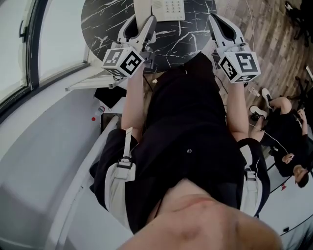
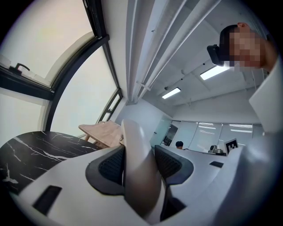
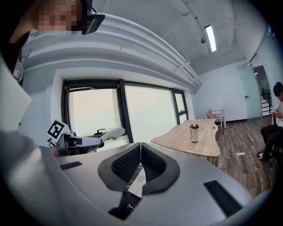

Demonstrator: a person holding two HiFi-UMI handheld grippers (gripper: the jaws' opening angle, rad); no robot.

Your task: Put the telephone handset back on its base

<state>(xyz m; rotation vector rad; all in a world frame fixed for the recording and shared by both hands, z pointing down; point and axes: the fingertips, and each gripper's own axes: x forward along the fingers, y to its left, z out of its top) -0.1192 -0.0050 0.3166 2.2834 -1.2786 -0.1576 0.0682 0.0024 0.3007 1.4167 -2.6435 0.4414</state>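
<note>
My left gripper [image 1: 141, 23] was clenched on the white telephone handset [image 2: 138, 170], with the dark pads [image 2: 111, 165] pressed against both of its sides. I held the handset off its cradle, just beside the telephone base [image 1: 168, 9], on the base's left in the head view. Both were over the black marble table [image 1: 105, 19]. The base sat on that table with its keypad facing up. My right gripper [image 3: 140, 152] was on the other side of the base, near the table's edge. Its jaws were drawn fully together, ribbed faces meeting, and gripped nothing. Beyond the base, in the right gripper view, a bottle [image 3: 193, 132] stood upright on a wooden desk [image 3: 185, 141].
</note>
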